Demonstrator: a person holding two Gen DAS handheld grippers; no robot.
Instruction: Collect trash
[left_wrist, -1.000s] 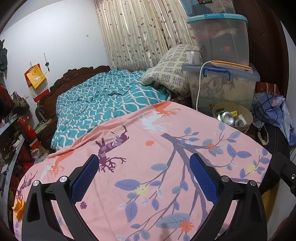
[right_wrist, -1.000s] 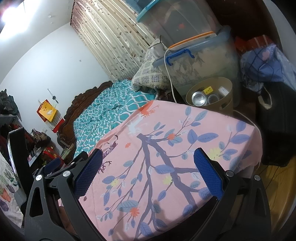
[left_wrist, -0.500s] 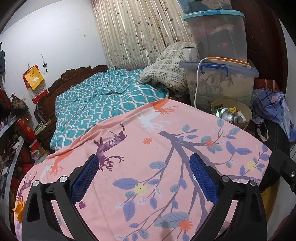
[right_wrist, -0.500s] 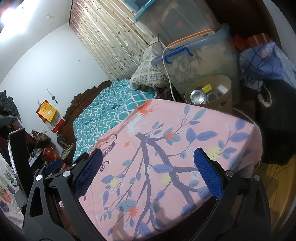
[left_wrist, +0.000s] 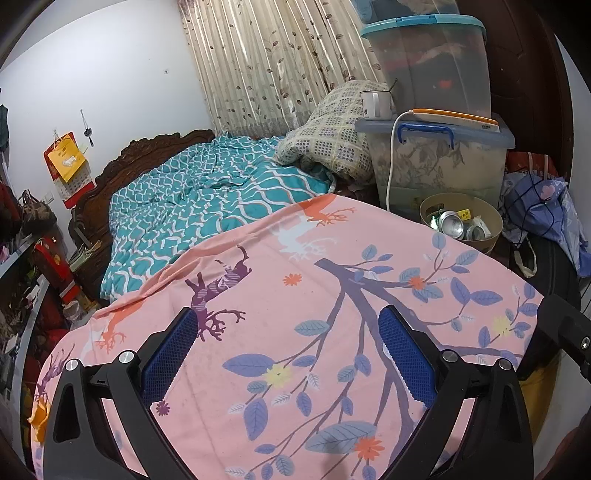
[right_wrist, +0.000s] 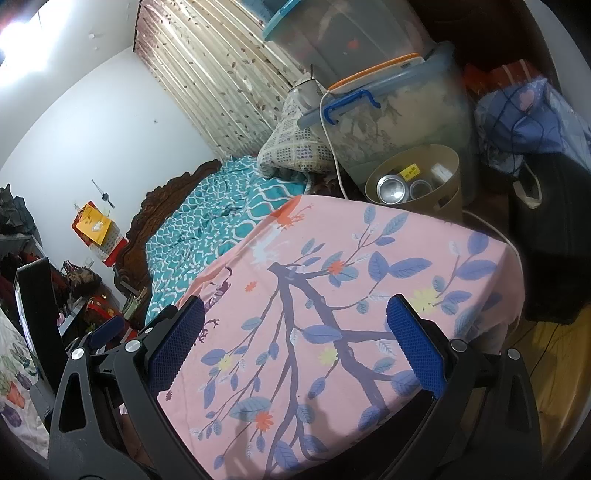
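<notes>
Pink floral cloth (left_wrist: 332, 332) covers the flat surface in the foreground and takes up most of both views; no loose trash shows anywhere on it. Teal patterned bedding (left_wrist: 207, 206) lies beyond it, also bare of litter as far as the fisheye allows. Past the cloth's far right corner, on the floor against the stacked storage bins (left_wrist: 439, 158), stands the tan wastebasket (right_wrist: 448, 158). Inside it: at least two crushed drink cans (right_wrist: 391, 190), a yellow-labelled scrap and some pale wrapper, though the small contents are hard to sort out. Left gripper (left_wrist: 291, 354) spread wide, nothing between its blue pads; right gripper (right_wrist: 295, 347) likewise wide and empty. Both hang over the near end of the cloth, well apart from the basket. Judgement: collecting looks finished or nearly so, with nothing left in sight to pick up.
</notes>
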